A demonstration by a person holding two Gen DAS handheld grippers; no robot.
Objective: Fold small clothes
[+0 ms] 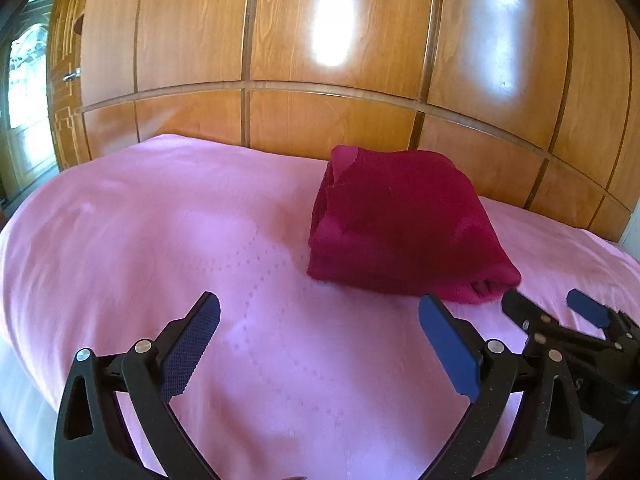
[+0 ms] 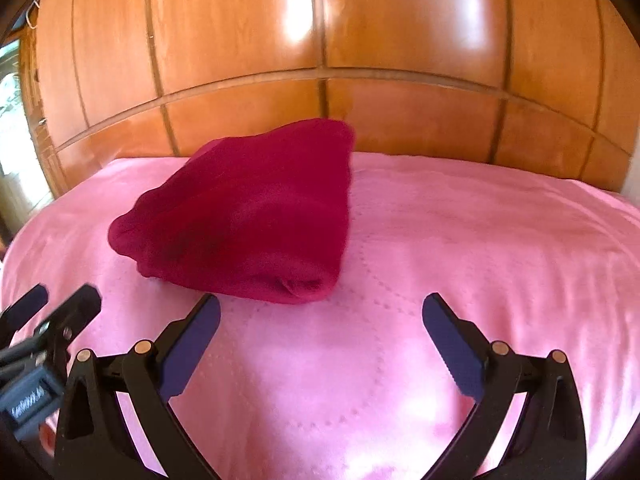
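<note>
A dark red garment [image 1: 400,224] lies folded into a thick bundle on the pink bedsheet [image 1: 160,220]; it also shows in the right wrist view [image 2: 248,216]. My left gripper [image 1: 320,320] is open and empty, hovering over the sheet in front and to the left of the bundle. My right gripper [image 2: 320,320] is open and empty, just in front and to the right of the bundle. Each gripper shows in the other's view: the right one [image 1: 548,308] at the right edge, the left one [image 2: 60,300] at the left edge.
A glossy wooden wardrobe [image 1: 320,60] with panelled doors stands right behind the bed. A window [image 1: 24,92] is at the far left. The pink sheet [image 2: 480,240] spreads wide to the right of the bundle.
</note>
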